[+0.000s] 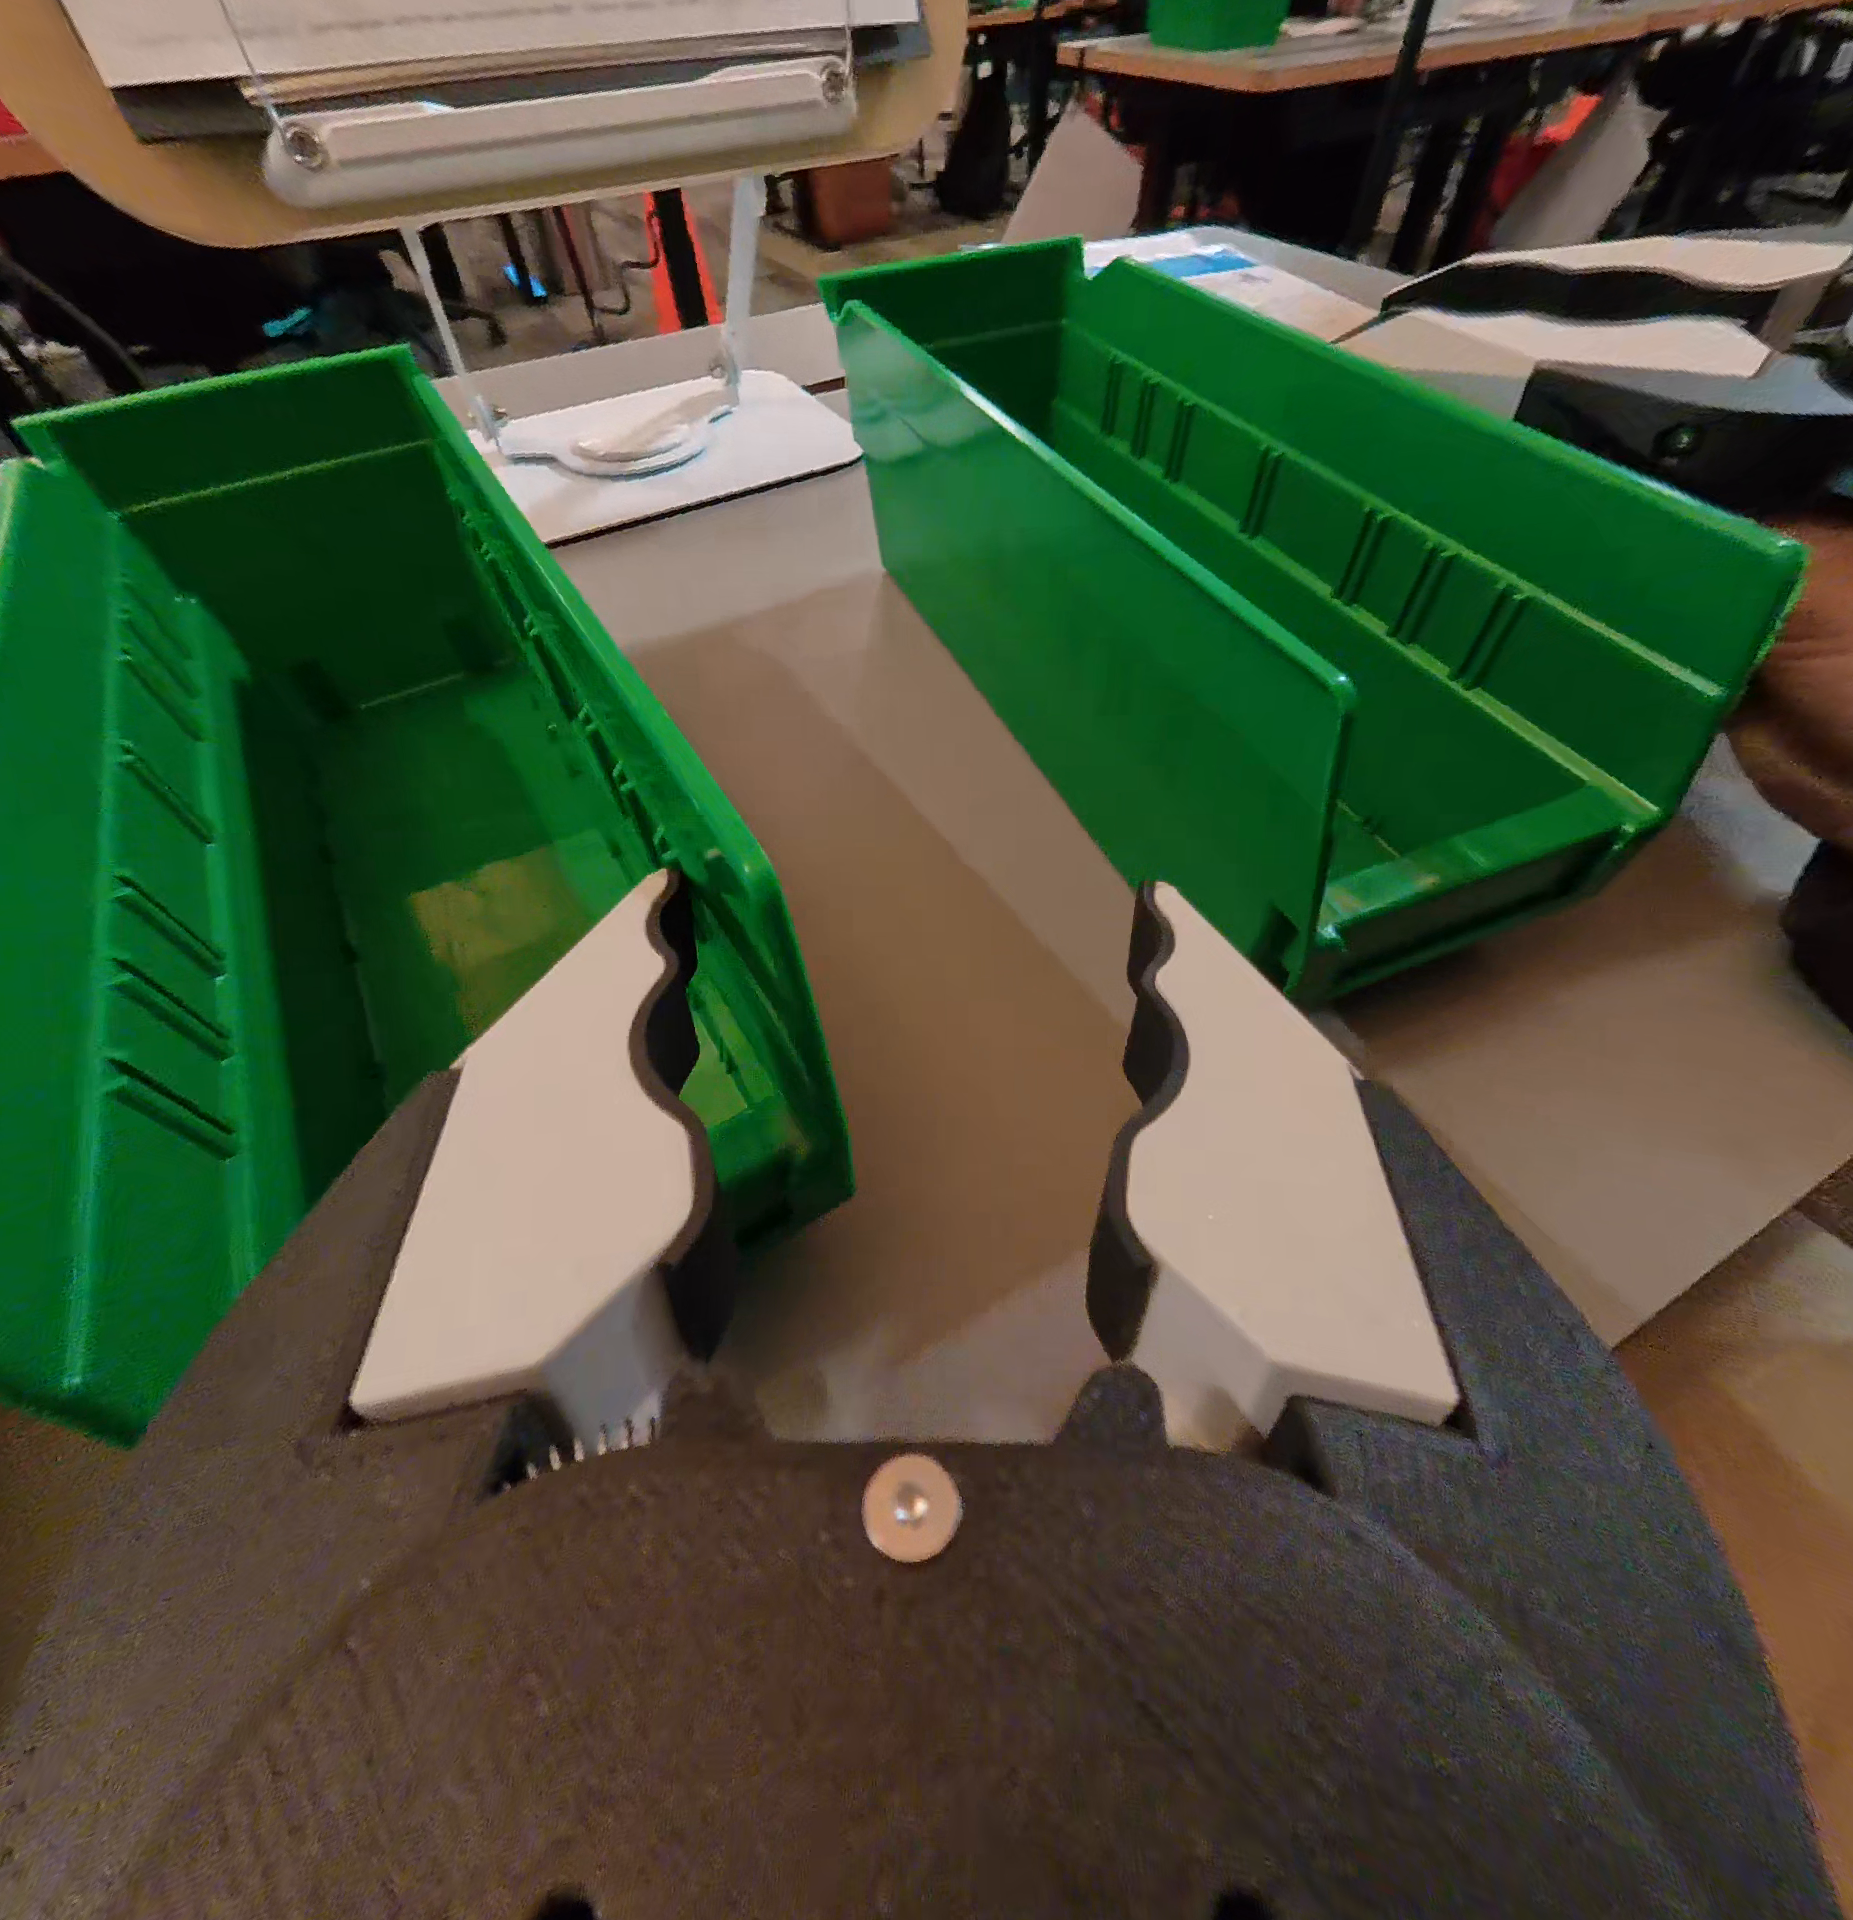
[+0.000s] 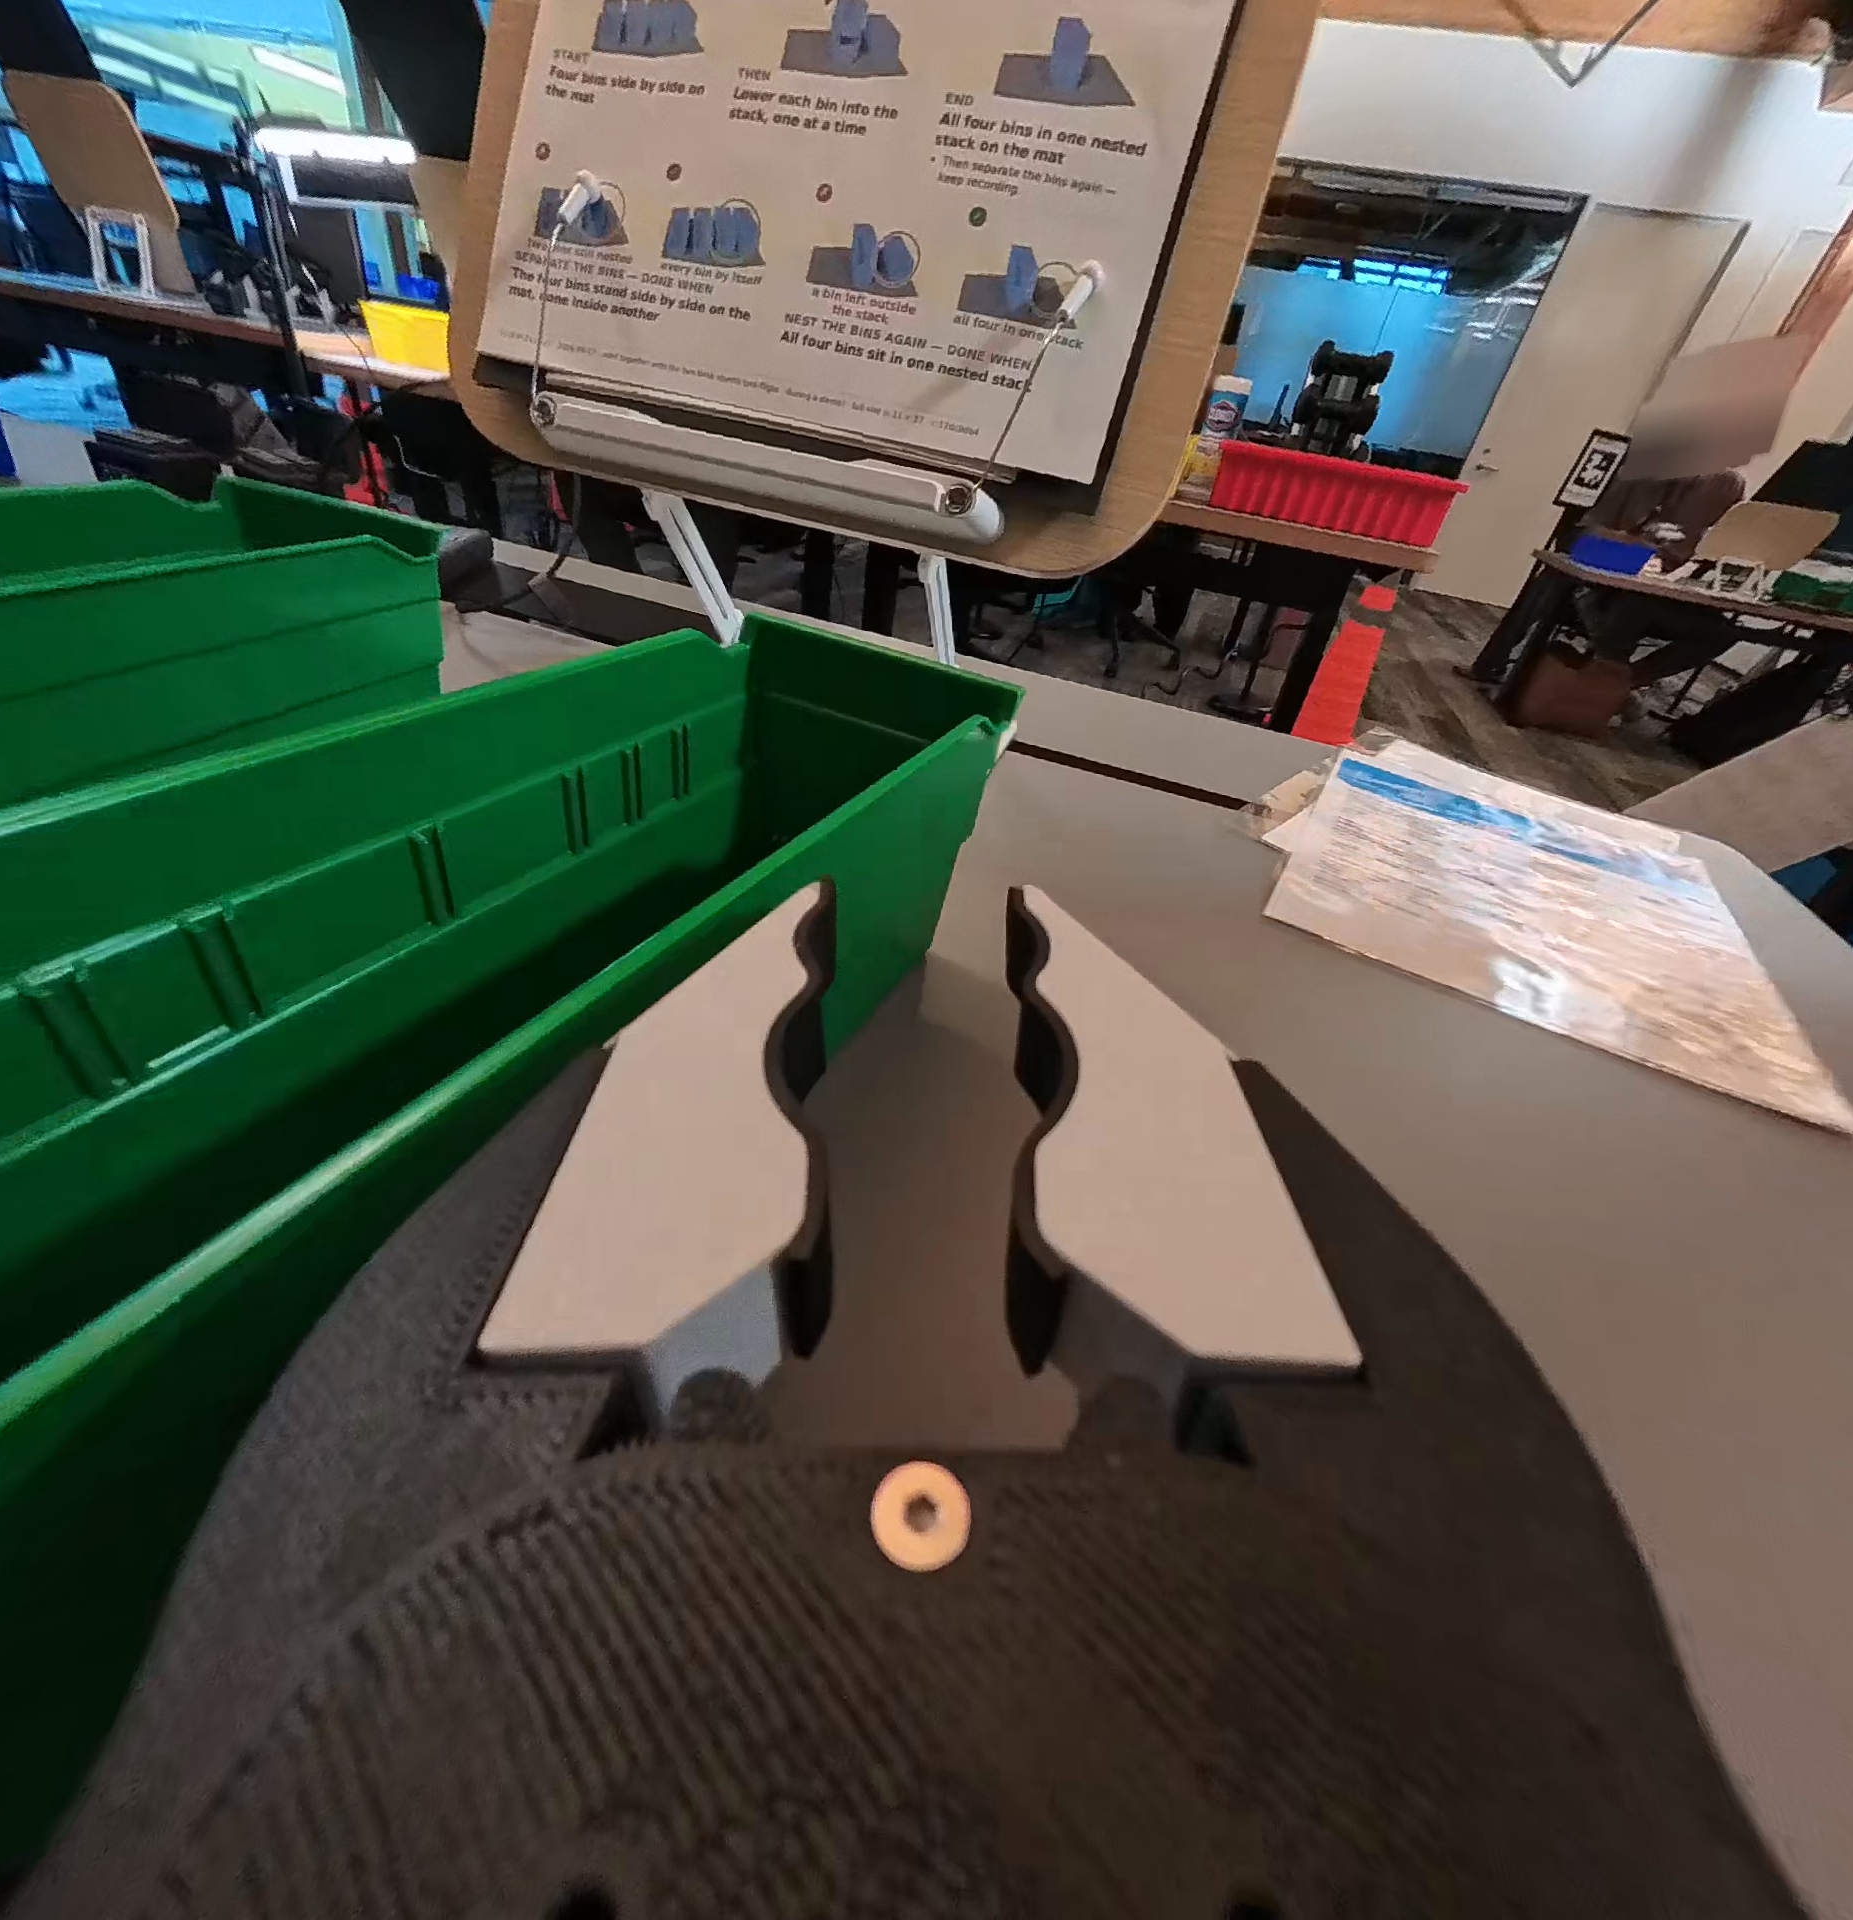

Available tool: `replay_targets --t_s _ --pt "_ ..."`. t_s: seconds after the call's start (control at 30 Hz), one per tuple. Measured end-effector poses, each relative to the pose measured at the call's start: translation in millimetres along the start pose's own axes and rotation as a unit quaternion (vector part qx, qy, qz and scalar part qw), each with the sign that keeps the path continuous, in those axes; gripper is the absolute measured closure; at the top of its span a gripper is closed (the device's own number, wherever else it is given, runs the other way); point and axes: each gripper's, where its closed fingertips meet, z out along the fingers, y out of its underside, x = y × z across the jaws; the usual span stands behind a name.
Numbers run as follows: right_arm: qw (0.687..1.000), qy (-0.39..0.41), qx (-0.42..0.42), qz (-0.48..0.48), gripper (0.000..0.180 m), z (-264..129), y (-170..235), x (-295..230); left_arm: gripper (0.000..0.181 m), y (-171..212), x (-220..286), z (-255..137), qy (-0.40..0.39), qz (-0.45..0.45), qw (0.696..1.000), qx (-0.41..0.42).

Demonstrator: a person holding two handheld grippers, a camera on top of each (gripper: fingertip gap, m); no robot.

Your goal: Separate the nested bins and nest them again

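Two green bins stand apart on the grey mat (image 1: 963,831): the left bin (image 1: 278,779) and the right bin (image 1: 1265,623). My left gripper (image 1: 906,894) is open. Its left finger is inside the left bin, so that bin's right wall stands between the jaws; the right finger is over the mat. In the right wrist view, my right gripper (image 2: 917,899) is open at the right wall of the nearest bin (image 2: 486,935), left finger over the rim. More green bins (image 2: 174,644) stand further left. A hand (image 1: 1826,665) is at the right bin's near end.
An instruction board on a white stand (image 2: 849,208) stands at the back of the mat, and shows in the left wrist view (image 1: 548,104). A laminated sheet (image 2: 1524,904) lies on the table to the right. Tables, an orange cone (image 2: 1337,665) and a red bin stand behind.
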Motion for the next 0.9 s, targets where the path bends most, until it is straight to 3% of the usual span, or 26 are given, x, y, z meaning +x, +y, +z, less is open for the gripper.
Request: replay_targets --t_s 0.2,0.37,0.53,0.9 --pt "0.995 -0.04 0.012 0.091 0.135 -3.7 -3.4 3.9 0.096 6.7 3.4 -9.8 0.012 0.003 1.0 -0.002" --pt "0.999 -0.035 -0.009 0.04 0.14 0.8 1.4 -6.7 0.105 -18.2 9.9 -29.2 0.02 -0.017 0.998 0.052" --pt "0.998 -0.033 -0.004 0.045 0.14 -0.2 0.1 -5.4 0.121 -42.9 39.3 -47.5 0.031 0.067 0.989 0.126" --pt "0.999 -0.03 -0.017 0.008 0.152 3.1 3.4 -12.9 0.109 -8.1 107.5 -8.4 0.151 0.032 0.988 0.019"
